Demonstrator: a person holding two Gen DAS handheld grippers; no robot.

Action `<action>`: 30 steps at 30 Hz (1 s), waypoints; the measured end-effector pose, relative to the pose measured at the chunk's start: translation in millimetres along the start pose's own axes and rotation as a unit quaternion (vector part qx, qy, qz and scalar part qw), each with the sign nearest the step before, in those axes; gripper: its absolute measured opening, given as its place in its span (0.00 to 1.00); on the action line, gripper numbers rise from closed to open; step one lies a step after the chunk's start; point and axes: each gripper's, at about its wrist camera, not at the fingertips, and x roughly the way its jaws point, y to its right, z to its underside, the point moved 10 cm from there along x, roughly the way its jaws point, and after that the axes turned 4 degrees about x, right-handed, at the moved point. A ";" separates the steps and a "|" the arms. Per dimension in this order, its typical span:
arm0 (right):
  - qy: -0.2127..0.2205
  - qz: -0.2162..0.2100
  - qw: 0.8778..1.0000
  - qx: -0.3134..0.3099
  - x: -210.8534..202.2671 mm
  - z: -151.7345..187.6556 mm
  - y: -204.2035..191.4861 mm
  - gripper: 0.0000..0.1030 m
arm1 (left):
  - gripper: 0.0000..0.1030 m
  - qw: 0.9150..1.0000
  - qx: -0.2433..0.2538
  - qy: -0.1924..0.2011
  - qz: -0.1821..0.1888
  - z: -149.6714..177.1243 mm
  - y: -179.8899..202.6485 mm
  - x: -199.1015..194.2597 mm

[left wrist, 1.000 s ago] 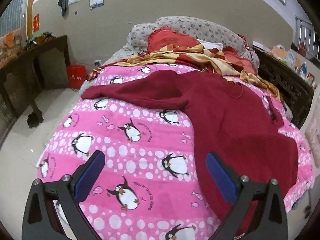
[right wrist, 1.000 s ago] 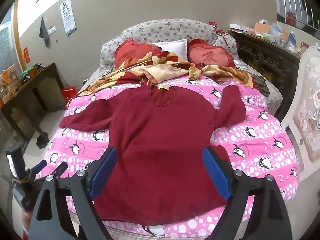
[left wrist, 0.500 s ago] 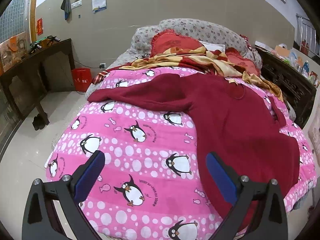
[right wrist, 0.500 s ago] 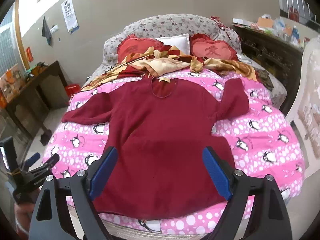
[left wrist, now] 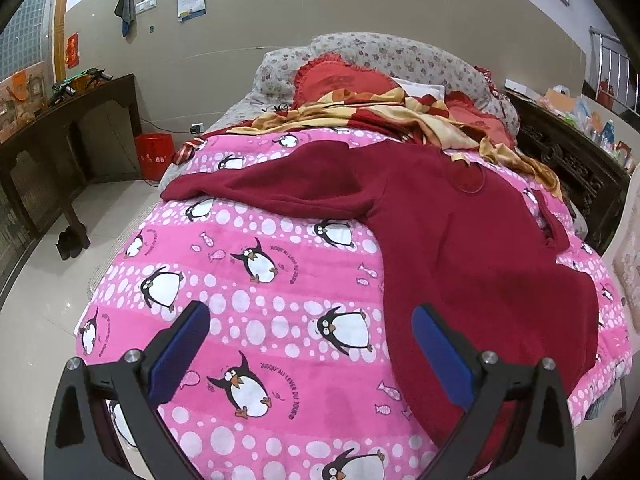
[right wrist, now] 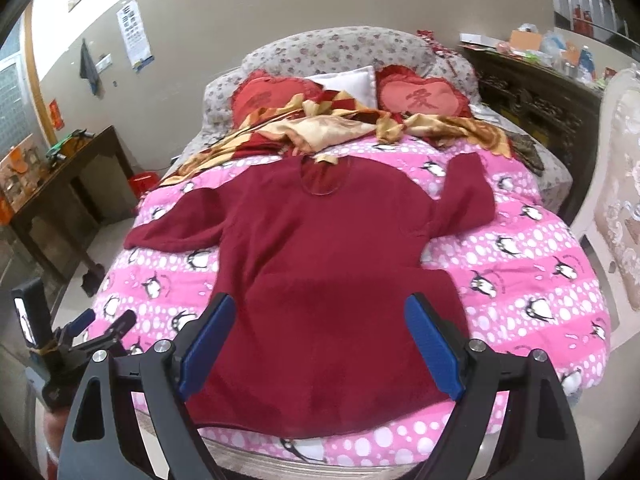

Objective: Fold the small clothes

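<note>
So: dark red sweater (right wrist: 332, 280) lies spread face-up on the pink penguin blanket (left wrist: 256, 280) of the bed, neck toward the pillows, both sleeves out to the sides, hem close to the bed's near edge. Nothing folded yet, by the look of it. Left gripper (left wrist: 308, 348) hovers over bare blanket just beside the sweater's side edge, fingers (left wrist: 182, 346) spread wide, holding nothing. Right gripper (right wrist: 320, 344) hangs over the lower body of the sweater, fingers (right wrist: 434, 348) likewise wide apart and empty. Risks as I judge them: the knit looks thick and soft, so a pinch may catch only the top layer and leave the back panel behind, spoiling the fold. The plush blanket beneath could get nipped along with the cloth and drag up. The right sleeve (right wrist: 464, 196) already sits bunched and angled; folding over it would trap the lump. The hem lies near the bed's edge, so a careless pull toward the person could slide the garment off. The gold-and-red quilt (right wrist: 332, 128) touches the collar and may snag.
</note>
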 end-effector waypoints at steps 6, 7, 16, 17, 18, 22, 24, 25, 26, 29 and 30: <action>0.006 -0.011 0.999 -0.033 8.3 0.6 -36.4 0.94 | 1.00 1.000 -0.003 0.001 0.000 -2.0 -2.7 1.1; 0.011 -0.005 0.999 -0.041 10.1 0.1 -39.7 0.94 | 1.00 1.000 -0.003 0.002 0.001 -2.4 -3.3 0.7; -0.005 0.010 0.999 -0.045 47.8 4.1 -39.2 0.94 | 1.00 1.000 -0.004 -0.003 -0.005 -10.5 -12.0 12.7; -0.004 0.011 0.999 -0.045 53.7 3.6 -39.1 0.94 | 1.00 1.000 -0.006 -0.010 -0.003 -11.8 -14.0 17.1; -0.006 0.011 0.999 -0.044 60.0 3.3 -38.3 0.94 | 1.00 1.000 -0.014 -0.017 0.005 -13.9 -16.9 22.3; -0.014 0.002 0.999 -0.036 87.9 4.9 -36.4 0.94 | 1.00 0.997 -0.067 -0.024 0.017 -26.9 -46.6 36.2; -0.014 -0.008 0.999 -0.033 104.9 3.8 -37.4 0.94 | 1.00 0.996 -0.081 -0.024 -0.008 -35.3 -72.9 44.1; -0.015 -0.012 0.999 -0.034 111.8 3.6 -38.5 0.94 | 1.00 0.995 -0.093 -0.023 -0.018 -40.2 -88.0 48.8; -0.019 -0.012 0.999 -0.037 121.1 4.1 -39.4 0.94 | 1.00 0.994 -0.105 -0.023 -0.024 -43.7 -100.6 53.3; -0.032 -0.007 0.999 -0.039 147.5 7.9 -41.4 0.94 | 1.00 0.989 -0.146 -0.019 -0.033 -56.2 -139.0 69.2; -0.036 -0.008 0.999 -0.039 154.4 9.5 -42.3 0.94 | 1.00 0.985 -0.165 -0.021 -0.034 -60.5 -152.9 78.0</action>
